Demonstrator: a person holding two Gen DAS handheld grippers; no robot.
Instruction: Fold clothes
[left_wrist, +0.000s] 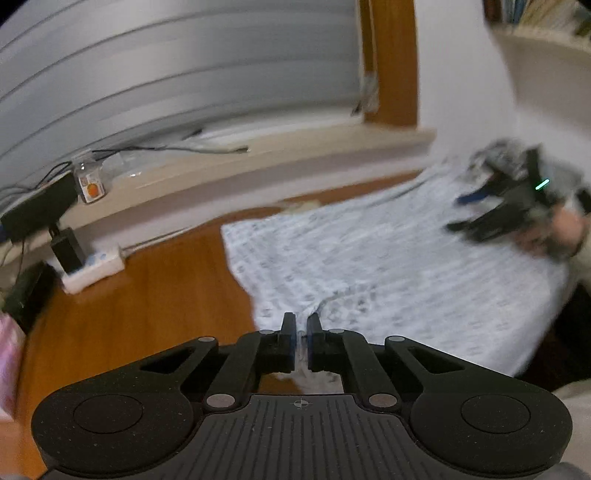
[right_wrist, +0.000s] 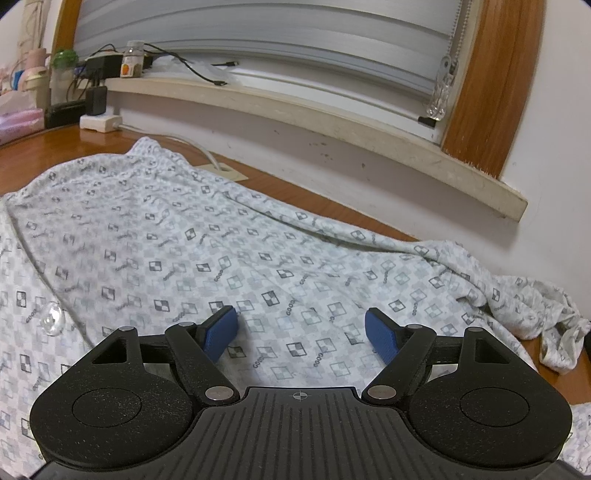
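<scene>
A white garment with a grey checker print (right_wrist: 207, 258) lies spread across the wooden table (left_wrist: 140, 317), below the windowsill (right_wrist: 332, 122), with a clear button (right_wrist: 51, 319) at its near left and a bunched end trailing off to the right. The left gripper (left_wrist: 301, 325) is clamped on a fold of the garment's edge, while the right gripper (right_wrist: 301, 332) hovers over the garment's middle with its blue pads (right_wrist: 221, 332) spread wide, holding nothing. Beyond the garment's far left corner sit a white power strip (right_wrist: 100, 122) and cables (right_wrist: 199, 74).
</scene>
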